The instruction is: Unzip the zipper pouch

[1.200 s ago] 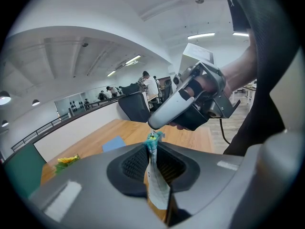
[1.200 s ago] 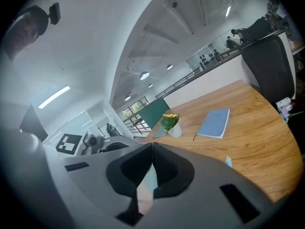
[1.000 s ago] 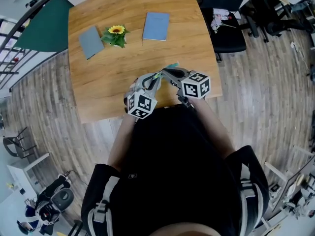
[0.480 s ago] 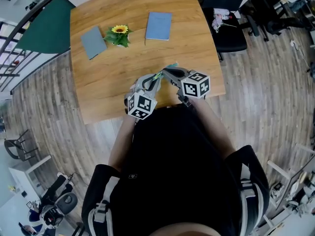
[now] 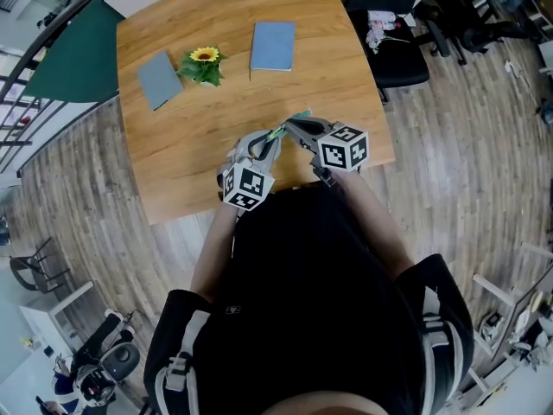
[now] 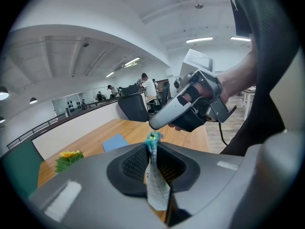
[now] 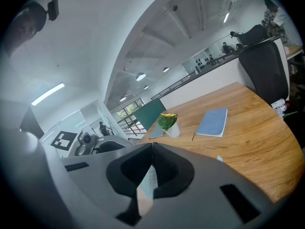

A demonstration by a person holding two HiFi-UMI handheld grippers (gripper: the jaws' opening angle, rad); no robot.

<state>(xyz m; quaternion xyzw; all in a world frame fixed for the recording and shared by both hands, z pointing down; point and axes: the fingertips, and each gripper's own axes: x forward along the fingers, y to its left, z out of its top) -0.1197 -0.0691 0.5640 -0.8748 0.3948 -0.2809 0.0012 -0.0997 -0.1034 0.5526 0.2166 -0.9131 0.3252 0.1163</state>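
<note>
Head view, left gripper (image 5: 276,137) and right gripper (image 5: 292,128) pinching zipper pouch (image 5: 299,117)

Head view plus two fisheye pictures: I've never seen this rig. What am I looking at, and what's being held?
No robot: a person holds two hand tongs, each carrying a marker cube and a camera. One picture looks down from the person's head; the others look along each tongs' jaws. On the wooden table sit a grey notebook, a potted sunflower and a blue notebook. The left tongs clamp the thin zipper pouch near its teal end; the right tongs are shut on a pale sliver, apparently the same pouch.
</note>
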